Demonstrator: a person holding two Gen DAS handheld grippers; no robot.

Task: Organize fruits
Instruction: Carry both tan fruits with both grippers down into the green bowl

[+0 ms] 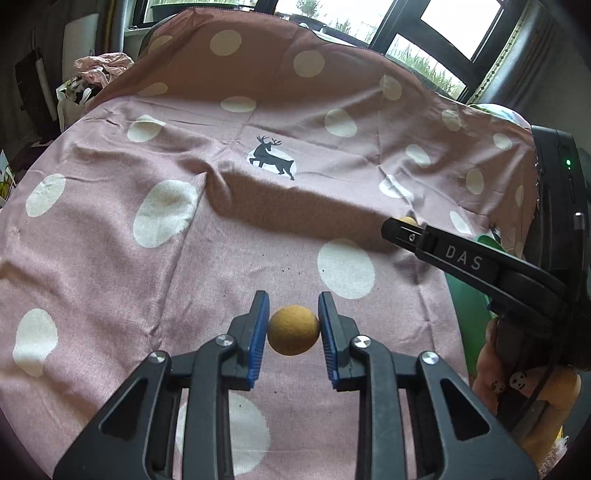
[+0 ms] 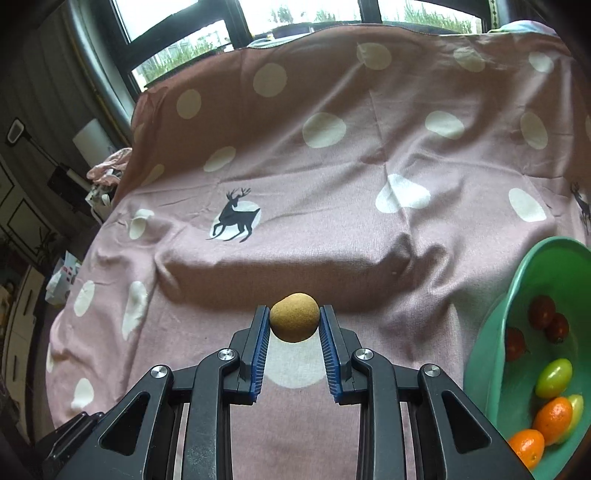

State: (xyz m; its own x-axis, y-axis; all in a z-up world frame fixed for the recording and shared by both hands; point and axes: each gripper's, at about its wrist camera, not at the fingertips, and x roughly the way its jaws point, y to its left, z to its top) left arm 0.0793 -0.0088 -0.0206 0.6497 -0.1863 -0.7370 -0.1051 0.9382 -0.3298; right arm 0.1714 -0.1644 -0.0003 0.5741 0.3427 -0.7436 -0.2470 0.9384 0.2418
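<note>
Jaws of left gripper (image 1: 293, 329) clamped on tan fruit (image 1: 293, 329), right gripper (image 2: 294, 323) likewise on another (image 2: 294, 322)

Daylight from blown-out windows (image 2: 207, 33) behind the cloth (image 2: 332, 177), soft dim shadow bands below its fold, sharp centre, fisheye bending, dark vignetted corners.

Bowl (image 2: 517, 306) on cloth (image 2: 332, 184), right side; fruits (image 2: 552, 376) in bowl.
</note>
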